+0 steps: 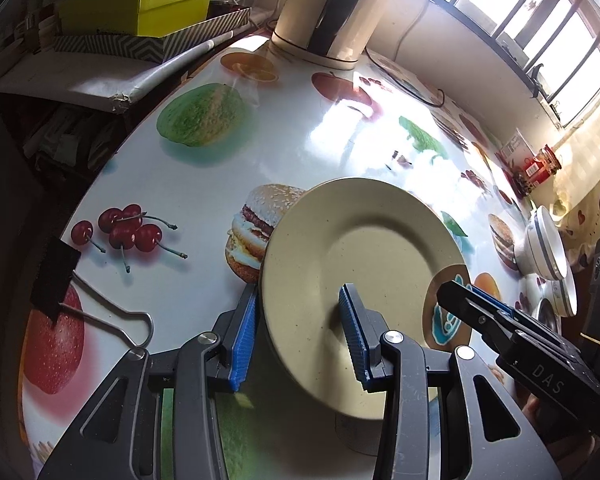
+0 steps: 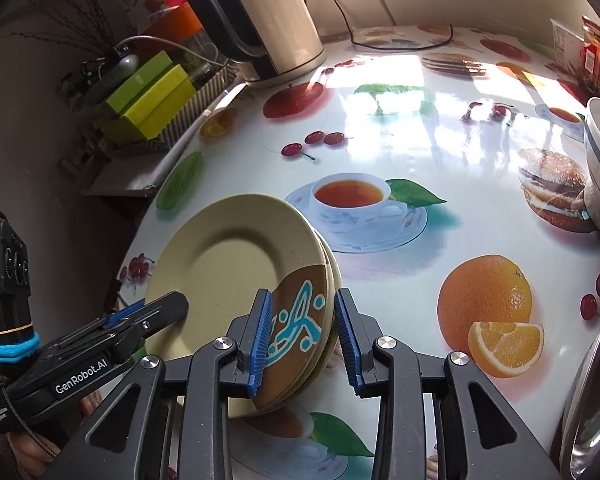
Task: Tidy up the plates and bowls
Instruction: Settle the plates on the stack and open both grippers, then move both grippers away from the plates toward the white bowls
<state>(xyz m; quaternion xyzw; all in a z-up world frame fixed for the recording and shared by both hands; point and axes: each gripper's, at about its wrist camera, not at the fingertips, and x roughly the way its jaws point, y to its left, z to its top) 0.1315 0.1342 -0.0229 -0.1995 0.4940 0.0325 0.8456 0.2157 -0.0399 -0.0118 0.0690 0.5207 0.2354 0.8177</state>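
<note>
While plate stack [image 2: 236, 264] hangs tilted, left gripper [image 1: 300, 332] and right gripper [image 2: 302, 340] jaws clamp its rim.

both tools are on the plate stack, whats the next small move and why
Probably carry the plate stack level toward the white bowls, tilting no further. The left tool and right tool each straddle an opposite rim, the stack looks raised and tilted, and several loose plates could slide apart.
</note>
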